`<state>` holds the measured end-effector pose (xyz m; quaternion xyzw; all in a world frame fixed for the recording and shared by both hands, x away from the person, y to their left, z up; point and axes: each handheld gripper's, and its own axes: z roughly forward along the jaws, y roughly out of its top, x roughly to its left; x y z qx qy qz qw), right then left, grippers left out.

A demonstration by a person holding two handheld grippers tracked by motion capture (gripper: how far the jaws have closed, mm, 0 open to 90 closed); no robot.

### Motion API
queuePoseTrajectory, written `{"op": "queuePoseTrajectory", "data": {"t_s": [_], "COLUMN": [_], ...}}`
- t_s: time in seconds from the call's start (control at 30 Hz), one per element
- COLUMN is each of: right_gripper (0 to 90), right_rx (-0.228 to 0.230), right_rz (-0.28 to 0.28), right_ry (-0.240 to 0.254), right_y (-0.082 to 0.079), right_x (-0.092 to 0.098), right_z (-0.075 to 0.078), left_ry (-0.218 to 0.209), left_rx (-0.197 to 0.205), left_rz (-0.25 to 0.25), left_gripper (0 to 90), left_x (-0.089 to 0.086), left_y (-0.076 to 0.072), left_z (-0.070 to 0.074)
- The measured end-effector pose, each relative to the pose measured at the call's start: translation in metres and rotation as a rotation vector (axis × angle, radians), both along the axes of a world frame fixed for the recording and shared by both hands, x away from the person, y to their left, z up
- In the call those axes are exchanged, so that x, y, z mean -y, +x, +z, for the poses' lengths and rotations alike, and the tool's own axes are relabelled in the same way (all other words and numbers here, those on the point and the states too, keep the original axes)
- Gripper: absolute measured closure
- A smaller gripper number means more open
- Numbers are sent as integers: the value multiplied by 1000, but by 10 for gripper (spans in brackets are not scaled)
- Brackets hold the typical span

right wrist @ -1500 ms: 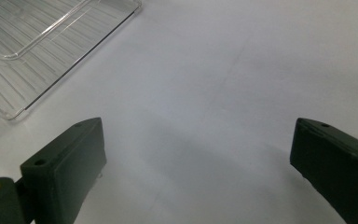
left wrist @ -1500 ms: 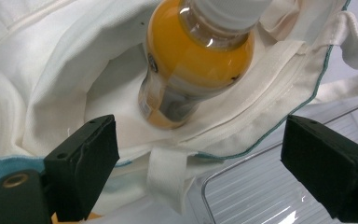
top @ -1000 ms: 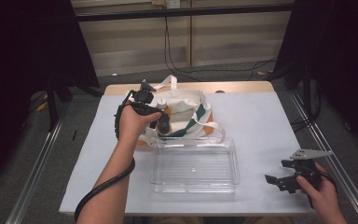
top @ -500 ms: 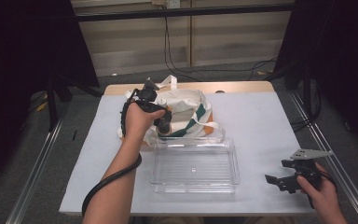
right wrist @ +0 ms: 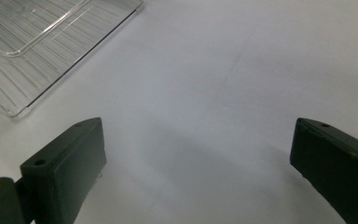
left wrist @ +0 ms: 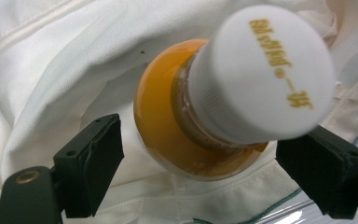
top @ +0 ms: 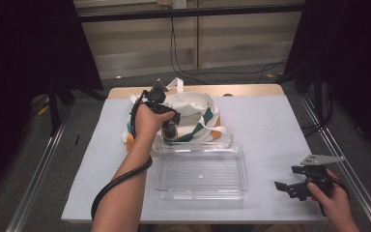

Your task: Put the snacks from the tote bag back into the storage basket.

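Bottle [left wrist: 200,126] of orange liquid, white cap toward the camera, sits in the mouth of a white tote bag [top: 195,108] at twelve o'clock of a clear tray [top: 200,188]. Left gripper [top: 170,126] reaches into the bag, its jaws having just been closing around the bottle's body; they bracket it, and a gap shows at the left pad [left wrist: 93,163], so no firm pinch yet. Likely aim: lifting the bottle out toward the tray. Left forearm stretches forward, wrist bent downward. Right gripper [top: 290,186] rests at the table's four o'clock, jaws spread over bare table [right wrist: 214,93].
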<state>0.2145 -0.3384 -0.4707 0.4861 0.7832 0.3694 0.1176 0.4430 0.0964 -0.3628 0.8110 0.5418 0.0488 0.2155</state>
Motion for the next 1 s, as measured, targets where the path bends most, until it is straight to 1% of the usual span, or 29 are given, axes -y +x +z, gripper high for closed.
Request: {"op": "queuePoseTrajectory", "data": {"t_s": [0.1,0.2,0.23,0.3,0.37,0.4,0.47,0.53,0.6,0.67,0.7,0.73,0.77,0.8,0.83,0.87,0.9,0.93,1.0], "right_gripper": [30,30,30,29,29,30,30,30,30,30,30,30,30,29,30,30,30,30,30], "right_rx": [4,5,5,4,4,4,4,4,4,-2,-1,3,0,1,-1,-3,-1,-2,-4], "right_rz": [0,2,2,3,4,3,4,4,5,0,1,4,1,-1,2,1,2,0,-1], "right_ry": [-2,1,1,0,1,1,2,1,1,3,2,0,2,4,2,3,2,3,6], "right_y": [0,0,0,0,0,0,0,0,0,0,0,0,0,0,0,0,0,0,0], "right_x": [0,0,0,0,1,1,1,0,1,1,1,1,1,1,1,1,1,1,1], "right_z": [-1,-1,-1,-1,-1,-1,-1,-1,-1,-1,-1,-1,-1,-1,-1,-1,-1,-1,-1], "left_ry": [-1,3,3,11,9,9,9,18,10,13,11,10,19,20,16,17,26,30,23], "left_rx": [-11,-7,-14,-12,-17,-20,-15,-16,-16,-16,-24,-22,-24,-21,-27,-24,-19,-25,-30], "left_rz": [12,18,19,19,22,32,28,35,41,45,51,52,47,54,57,58,55,58,62], "left_gripper": [149,151,153,154,158,163,165,171,174,181,182,186,189,193,200,204,208,211,224], "left_x": [1,1,2,2,3,4,3,5,5,5,6,7,7,8,8,8,9,9,10], "left_y": [2,3,4,5,6,6,6,7,8,9,9,9,10,10,10,11,11,11,11], "left_z": [-1,-3,-3,-5,-5,-6,-6,-6,-7,-7,-7,-7,-7,-8,-8,-8,-8,-8,-8]}}
